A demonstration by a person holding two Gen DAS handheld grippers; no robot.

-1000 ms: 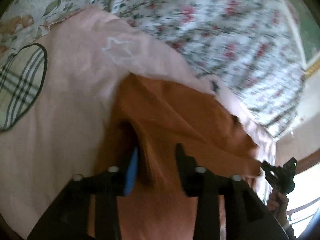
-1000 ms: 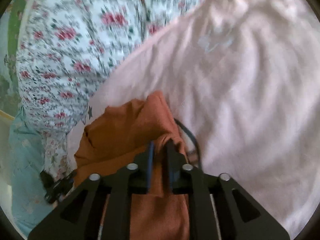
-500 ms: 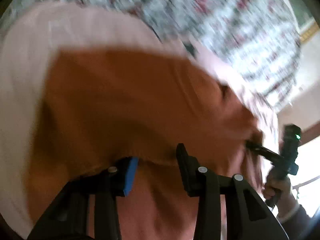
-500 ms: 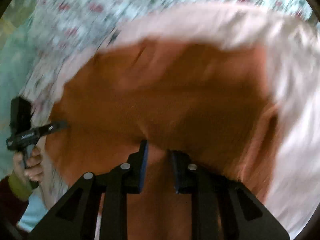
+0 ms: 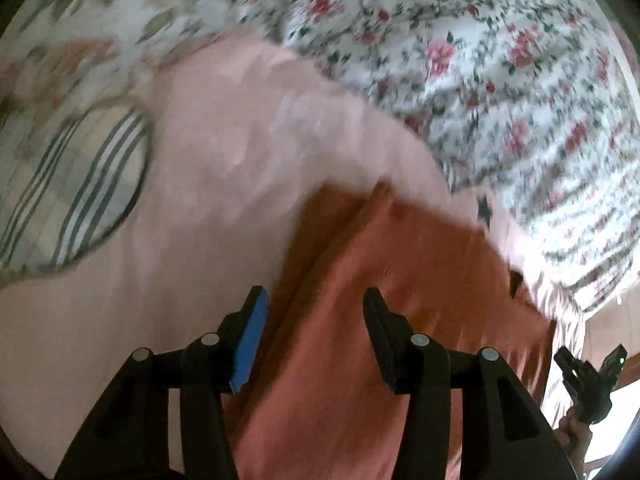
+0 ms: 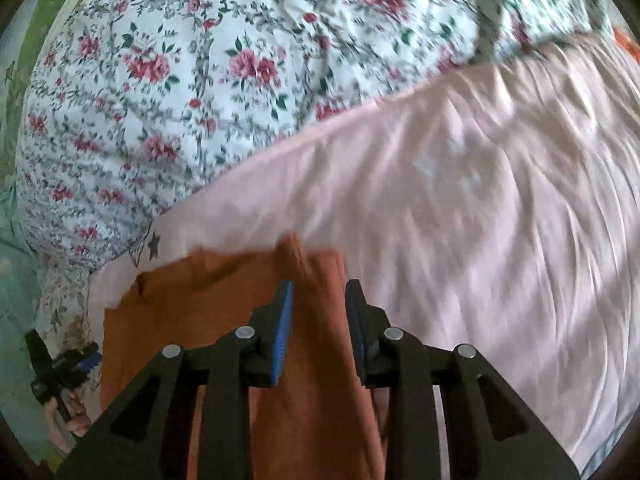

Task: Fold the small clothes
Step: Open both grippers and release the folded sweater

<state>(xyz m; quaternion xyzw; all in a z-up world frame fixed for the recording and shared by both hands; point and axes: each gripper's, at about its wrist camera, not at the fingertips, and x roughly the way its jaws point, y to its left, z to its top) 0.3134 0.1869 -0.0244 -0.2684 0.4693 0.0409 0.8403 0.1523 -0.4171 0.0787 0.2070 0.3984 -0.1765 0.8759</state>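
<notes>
Orange garment point(image 5: 400, 320) lies spread on a pale pink cloth point(image 5: 200, 240) over the flowered bedcover point(image 6: 180, 80), its far edge bunched into a small ridge. Left hand-held gripper point(image 5: 316, 320) has just been opening; its jaws stand apart above the garment's left part, released. Right hand-held gripper point(image 6: 318, 300) has also been opening, with orange fabric between its parted jaws, not pressed.

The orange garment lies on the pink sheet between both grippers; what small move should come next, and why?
Probably draw both grippers back off the orange garment. The left gripper and right gripper have just been opening, and neither one's pads visibly press the cloth between them. It already lies doubled on the pink sheet, so the fold looks laid down.
</notes>
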